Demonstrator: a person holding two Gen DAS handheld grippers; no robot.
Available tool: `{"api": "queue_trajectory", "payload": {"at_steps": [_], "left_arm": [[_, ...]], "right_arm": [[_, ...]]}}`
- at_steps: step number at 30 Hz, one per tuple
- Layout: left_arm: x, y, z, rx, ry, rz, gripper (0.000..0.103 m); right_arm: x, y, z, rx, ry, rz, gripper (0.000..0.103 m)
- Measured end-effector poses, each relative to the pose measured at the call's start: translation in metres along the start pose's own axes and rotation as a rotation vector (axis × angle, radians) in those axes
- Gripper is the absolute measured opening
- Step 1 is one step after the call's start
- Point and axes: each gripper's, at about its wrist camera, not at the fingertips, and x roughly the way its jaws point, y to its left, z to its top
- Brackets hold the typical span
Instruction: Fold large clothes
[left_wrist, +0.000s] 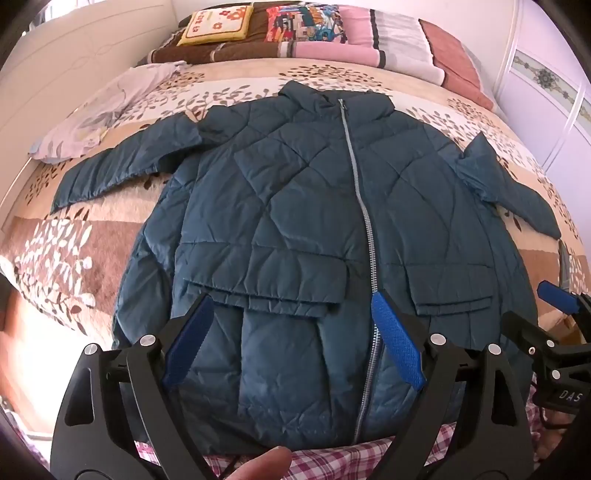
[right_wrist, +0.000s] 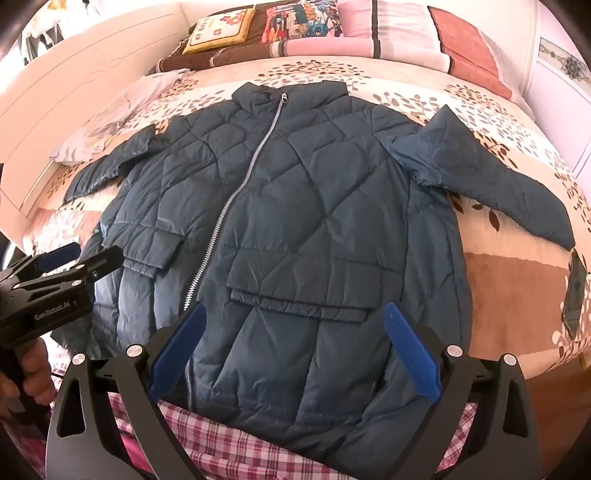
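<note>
A dark teal quilted jacket (left_wrist: 303, 199) lies front up on the bed, zipped, with both sleeves spread out to the sides; it also shows in the right wrist view (right_wrist: 295, 206). My left gripper (left_wrist: 291, 310) is open and empty, hovering over the jacket's lower left hem. My right gripper (right_wrist: 295, 321) is open and empty over the lower right hem. The right gripper shows at the right edge of the left wrist view (left_wrist: 554, 295), and the left gripper at the left edge of the right wrist view (right_wrist: 62, 258).
The bed has a leaf-patterned cover (left_wrist: 55, 251). Pillows and cushions (left_wrist: 306, 29) are piled at the far end. A pale garment (left_wrist: 96, 110) lies at the far left. A phone (right_wrist: 576, 291) lies at the bed's right edge. Plaid cloth (right_wrist: 229, 439) is at the near edge.
</note>
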Motion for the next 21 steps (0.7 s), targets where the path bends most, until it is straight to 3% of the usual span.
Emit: {"api": "queue_trajectory", "payload": {"at_steps": [21], "left_arm": [[0.0014, 0.0037, -0.0044, -0.001, 0.009, 0.001, 0.087]], "right_arm": [[0.0031, -0.0033, -0.0024, 0.006, 0.010, 0.001, 0.094]]}}
